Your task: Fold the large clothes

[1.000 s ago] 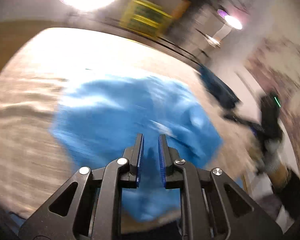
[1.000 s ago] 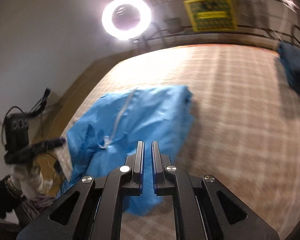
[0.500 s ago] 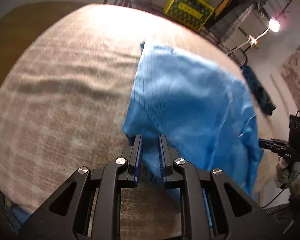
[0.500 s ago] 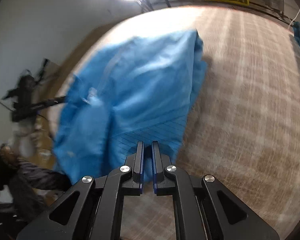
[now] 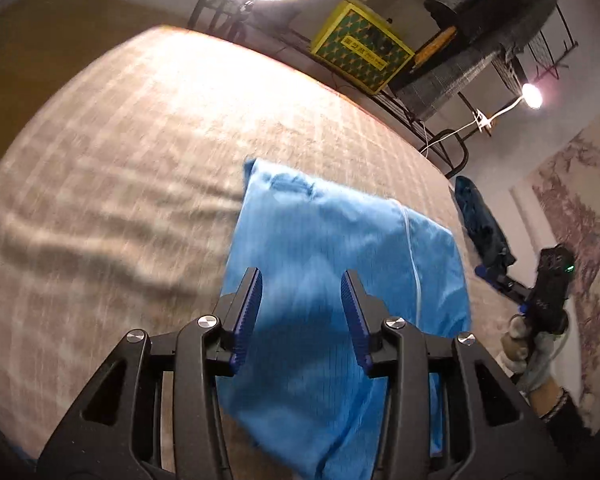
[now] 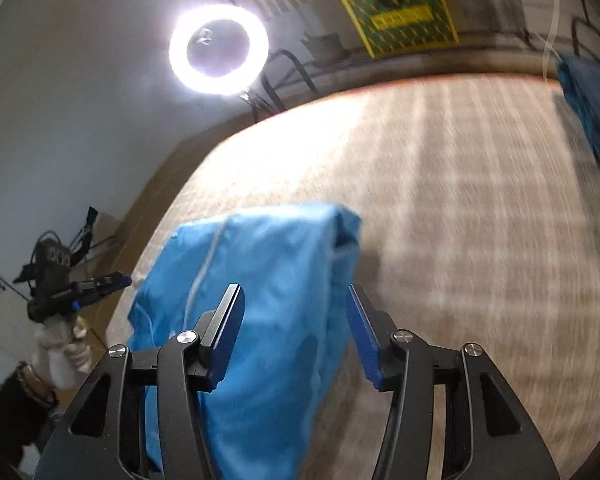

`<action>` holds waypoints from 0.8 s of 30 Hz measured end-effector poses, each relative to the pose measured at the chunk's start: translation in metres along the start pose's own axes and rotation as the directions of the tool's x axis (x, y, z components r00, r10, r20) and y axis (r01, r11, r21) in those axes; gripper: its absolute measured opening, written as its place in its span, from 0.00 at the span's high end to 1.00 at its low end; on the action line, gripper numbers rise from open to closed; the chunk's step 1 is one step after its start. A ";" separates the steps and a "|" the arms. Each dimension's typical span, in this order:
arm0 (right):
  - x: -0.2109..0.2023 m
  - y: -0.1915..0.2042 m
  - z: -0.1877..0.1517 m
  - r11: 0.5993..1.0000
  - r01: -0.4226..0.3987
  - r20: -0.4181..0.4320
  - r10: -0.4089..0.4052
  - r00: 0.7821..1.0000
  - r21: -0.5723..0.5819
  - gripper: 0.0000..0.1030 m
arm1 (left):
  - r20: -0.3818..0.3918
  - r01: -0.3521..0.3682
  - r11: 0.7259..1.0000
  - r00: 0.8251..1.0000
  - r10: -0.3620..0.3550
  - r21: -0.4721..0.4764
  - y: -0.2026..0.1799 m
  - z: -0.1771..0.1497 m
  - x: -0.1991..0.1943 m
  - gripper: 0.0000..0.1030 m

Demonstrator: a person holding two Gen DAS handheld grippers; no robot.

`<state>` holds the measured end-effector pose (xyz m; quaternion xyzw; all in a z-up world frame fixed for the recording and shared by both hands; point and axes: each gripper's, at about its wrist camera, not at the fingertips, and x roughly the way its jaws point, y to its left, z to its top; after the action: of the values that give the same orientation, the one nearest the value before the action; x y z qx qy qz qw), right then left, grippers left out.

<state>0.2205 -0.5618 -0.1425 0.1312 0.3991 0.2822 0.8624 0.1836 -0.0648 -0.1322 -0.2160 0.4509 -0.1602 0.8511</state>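
A bright blue garment [image 5: 332, 280] lies folded on a beige checked bedcover [image 5: 119, 184], lit by a ring light [image 6: 218, 49] standing against a pale wall. Both the left gripper [image 5: 302, 286] and right gripper [image 6: 295, 300] have just been opening; their jaws stand apart above the cloth, gripping nothing. A yellow crate [image 5: 362, 54] sits beyond the bed's far edge, and a darker blue garment [image 6: 592, 108] lies at its side.
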 end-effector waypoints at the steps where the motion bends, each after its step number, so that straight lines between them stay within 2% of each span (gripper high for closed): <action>1: 0.006 0.008 0.002 0.999 0.011 0.000 -0.011 1.000 -0.033 0.52 | 0.002 -0.002 1.000 1.000 0.002 0.023 -0.007 0.006 0.007 0.61; 6: 0.042 0.033 0.016 0.981 0.093 -0.007 -0.096 0.995 -0.169 0.54 | -0.023 -0.007 0.990 1.000 0.011 0.140 -0.041 0.026 0.046 0.60; 9: 0.065 0.029 0.009 0.971 0.128 -0.058 -0.142 0.988 -0.202 0.55 | -0.023 -0.079 0.970 0.996 0.086 0.230 -0.049 0.025 0.072 0.61; 10: 0.073 0.023 0.003 0.964 0.153 -0.094 -0.177 0.980 -0.217 0.57 | -0.045 -0.103 0.965 0.992 0.117 0.243 -0.045 0.022 0.084 0.61; 12: 0.083 0.013 -0.004 0.959 0.162 -0.135 -0.197 0.971 -0.234 0.60 | -0.085 -0.115 0.966 0.987 0.138 0.231 -0.032 0.013 0.100 0.61; 13: 0.082 0.008 -0.006 0.966 0.145 -0.130 -0.176 0.976 -0.216 0.60 | -0.087 -0.105 0.969 0.988 0.127 0.225 -0.028 0.010 0.102 0.61; 14: 0.079 0.005 -0.006 0.971 0.136 -0.136 -0.165 0.977 -0.197 0.60 | -0.070 -0.091 0.968 0.992 0.110 0.232 -0.025 0.008 0.100 0.61; 17: 0.072 0.005 -0.007 0.969 0.146 -0.149 -0.178 0.973 -0.201 0.60 | -0.081 -0.101 0.962 0.989 0.125 0.252 -0.022 0.008 0.095 0.61; 21: 0.051 -0.007 -0.009 0.975 0.155 -0.159 -0.180 0.971 -0.159 0.60 | -0.075 -0.105 0.974 0.990 0.122 0.199 -0.003 0.009 0.075 0.61; 23: 0.031 -0.020 -0.013 0.989 0.118 -0.149 -0.130 0.980 -0.085 0.56 | -0.067 -0.076 0.986 0.994 0.087 0.150 0.010 0.012 0.060 0.60; 24: 0.022 -0.024 -0.017 0.995 0.085 -0.147 -0.091 0.985 -0.048 0.56 | -0.067 -0.056 0.993 0.996 0.063 0.105 0.019 0.013 0.049 0.55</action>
<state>0.2285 -0.5686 -0.1774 0.0743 0.4619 0.2609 0.8445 0.2230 -0.0685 -0.1697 -0.1525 0.4777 -0.1654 0.8492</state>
